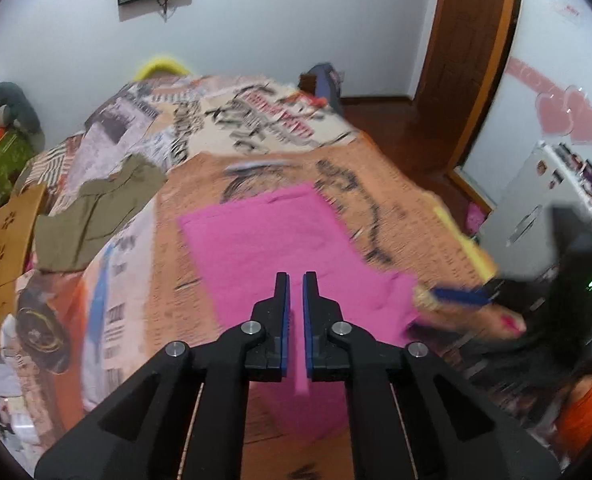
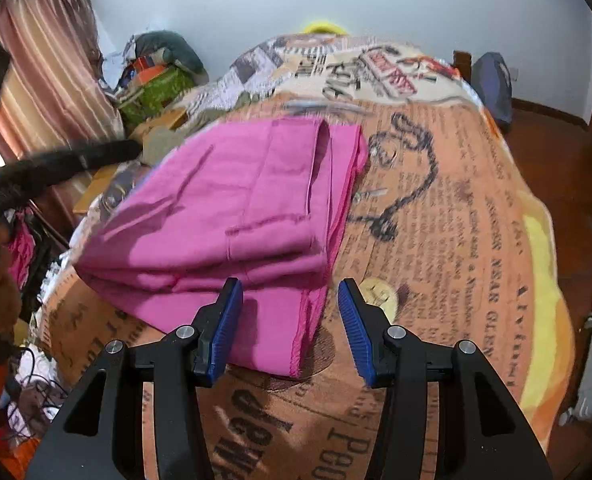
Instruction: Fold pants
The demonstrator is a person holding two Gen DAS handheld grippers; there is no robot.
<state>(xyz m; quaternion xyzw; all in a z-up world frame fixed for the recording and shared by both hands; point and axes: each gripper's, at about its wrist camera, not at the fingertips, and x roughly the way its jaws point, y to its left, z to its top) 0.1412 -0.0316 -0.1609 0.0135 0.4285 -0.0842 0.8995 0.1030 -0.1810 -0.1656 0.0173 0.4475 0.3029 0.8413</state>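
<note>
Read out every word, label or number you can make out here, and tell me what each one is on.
"NEAR GLEN": roughly legible, running sideways on the newspaper-print blanket, right side.
"Peo": large letters on the blanket's near edge, cut off.
Rest of the blanket's print: too blurred or small to read.
Pink pants: no text visible.

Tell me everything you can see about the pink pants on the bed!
The bright pink cloth pants look soft and matte, with visible seams and a stitched hem. They lie folded over in layers on the orange newspaper-print bedspread, one layer sticking out at the near edge. The left gripper is shut on a thin pink strip. The right gripper hangs open over the near corner, not pinching it.
</note>
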